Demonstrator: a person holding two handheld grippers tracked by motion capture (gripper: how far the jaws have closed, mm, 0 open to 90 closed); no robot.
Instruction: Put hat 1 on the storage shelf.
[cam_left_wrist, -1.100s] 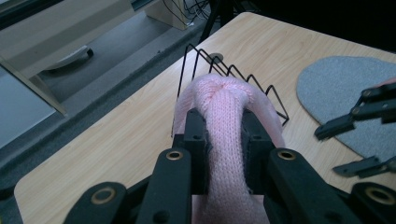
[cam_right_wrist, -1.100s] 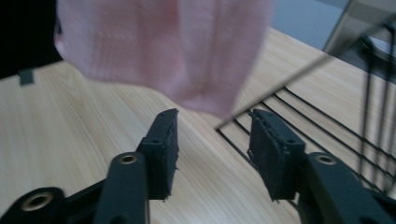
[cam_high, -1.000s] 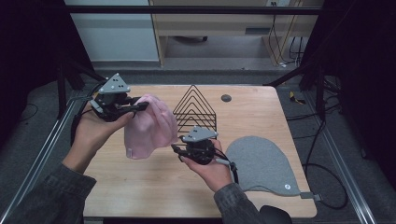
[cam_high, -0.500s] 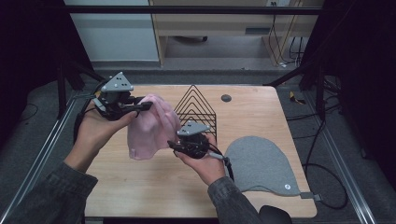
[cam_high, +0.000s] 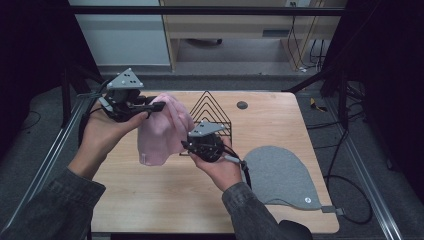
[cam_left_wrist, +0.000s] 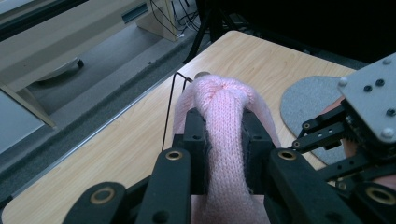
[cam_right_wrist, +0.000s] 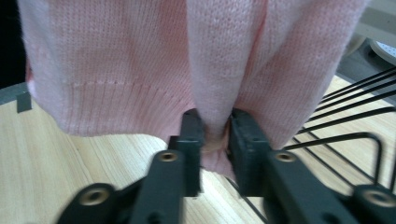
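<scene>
Two hand-held grippers, both clamped on one pink knit hat (cam_high: 162, 131) above a wooden table (cam_high: 150, 200). Nearest the camera in high view: person's forearms in dark grey sleeves come in from bottom edge. R hand (cam_high: 222, 167) holds right gripper (cam_high: 186, 145) at table centre, jaws pointing left into the hat's lower right edge. In right gripper view the jaws stand narrow w/ a fold of pink knit (cam_right_wrist: 215, 93) pinched between them near the ribbed hem; table surface below, black wire rack (cam_right_wrist: 355, 126) at right.

Grey felt pad (cam_high: 280, 175) lies flat on table's right side, rounded shape, small tab at its near right corner; well apart from the hat. Cable runs from right gripper over the wrist toward the pad.

L hand (cam_high: 107, 132) further back at table's left edge, holding left gripper (cam_high: 159, 106) raised, grey triangular plate on top. Jaws point right, closed narrow on the hat's crown. Left gripper view: thick roll of knit (cam_left_wrist: 224, 121) squeezed between both jaws, hat's top bunched just beyond the tips; right gripper (cam_left_wrist: 303, 135) seen at right, pad (cam_left_wrist: 313, 100) behind it.

Hat hangs stretched between the 2 grippers, off the table afaict.

Wire rack (cam_high: 210, 112) stands behind the hat, triangular loops, touching or just beside it, can't tell which. Small dark round thing (cam_high: 242, 105) on table near far edge, right of rack. Beyond table: grey floor, pale wood furniture, cables.
</scene>
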